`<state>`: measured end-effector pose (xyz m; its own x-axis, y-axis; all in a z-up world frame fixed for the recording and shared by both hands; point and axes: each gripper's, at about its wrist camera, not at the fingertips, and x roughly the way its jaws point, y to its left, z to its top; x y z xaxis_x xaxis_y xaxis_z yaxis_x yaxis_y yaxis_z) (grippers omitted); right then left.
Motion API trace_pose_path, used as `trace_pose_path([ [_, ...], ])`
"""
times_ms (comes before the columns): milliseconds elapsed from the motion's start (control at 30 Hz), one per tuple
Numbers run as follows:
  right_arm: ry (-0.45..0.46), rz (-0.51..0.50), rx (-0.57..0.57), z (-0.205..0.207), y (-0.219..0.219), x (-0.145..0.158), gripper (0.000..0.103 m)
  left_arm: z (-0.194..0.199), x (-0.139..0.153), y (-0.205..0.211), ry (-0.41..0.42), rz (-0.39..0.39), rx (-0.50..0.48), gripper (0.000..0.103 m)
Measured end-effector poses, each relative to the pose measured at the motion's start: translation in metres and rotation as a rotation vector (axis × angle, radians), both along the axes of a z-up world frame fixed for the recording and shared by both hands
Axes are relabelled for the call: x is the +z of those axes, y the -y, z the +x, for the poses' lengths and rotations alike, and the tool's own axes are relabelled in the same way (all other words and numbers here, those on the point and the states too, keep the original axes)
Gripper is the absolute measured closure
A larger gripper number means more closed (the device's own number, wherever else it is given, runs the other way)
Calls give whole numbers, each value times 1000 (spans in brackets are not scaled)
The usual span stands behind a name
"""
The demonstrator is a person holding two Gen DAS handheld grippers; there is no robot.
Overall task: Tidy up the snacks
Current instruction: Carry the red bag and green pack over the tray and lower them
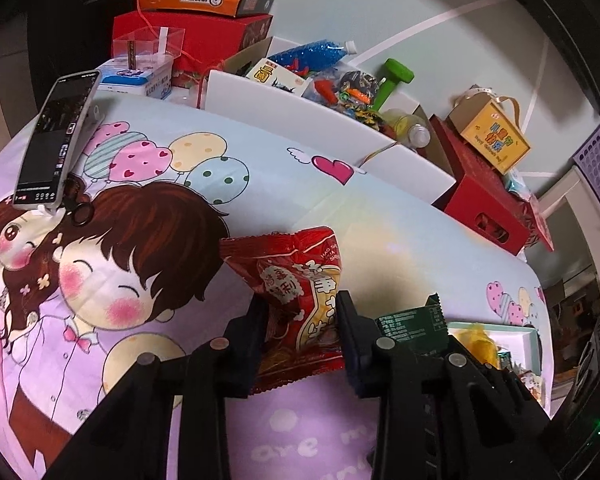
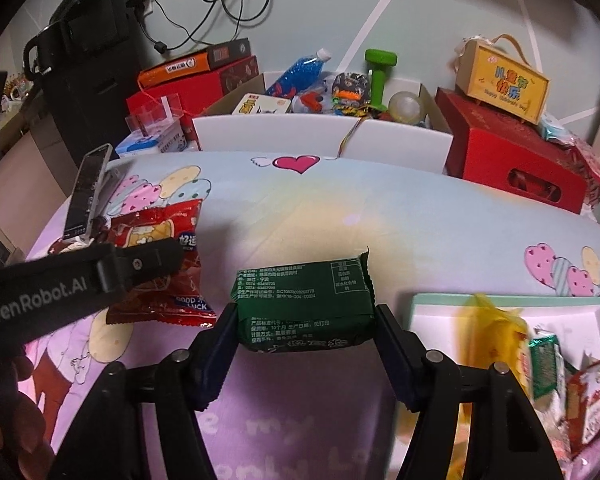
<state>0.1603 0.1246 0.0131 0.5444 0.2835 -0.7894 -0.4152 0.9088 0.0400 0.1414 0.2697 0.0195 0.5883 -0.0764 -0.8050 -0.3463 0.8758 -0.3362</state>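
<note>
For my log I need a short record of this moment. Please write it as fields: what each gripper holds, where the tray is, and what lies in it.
left gripper: shut on red snack packet
right gripper: shut on green snack packet
tray: on the cartoon cloth, right of the green packet
tray contents: several packets, one yellow
phone: propped upright, far left

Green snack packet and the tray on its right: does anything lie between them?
No. In the right wrist view only bare printed cloth separates the green packet, held in the right gripper, from the tray.
</note>
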Motion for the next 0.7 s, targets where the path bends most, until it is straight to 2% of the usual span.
trace_pose_path([
  [433,6,27,-58,-44,35,19,34,-46,14,28,7,11,-38,68],
  [700,40,35,-82,-77,56,30,34,-77,15,42,6,25,-60,68],
])
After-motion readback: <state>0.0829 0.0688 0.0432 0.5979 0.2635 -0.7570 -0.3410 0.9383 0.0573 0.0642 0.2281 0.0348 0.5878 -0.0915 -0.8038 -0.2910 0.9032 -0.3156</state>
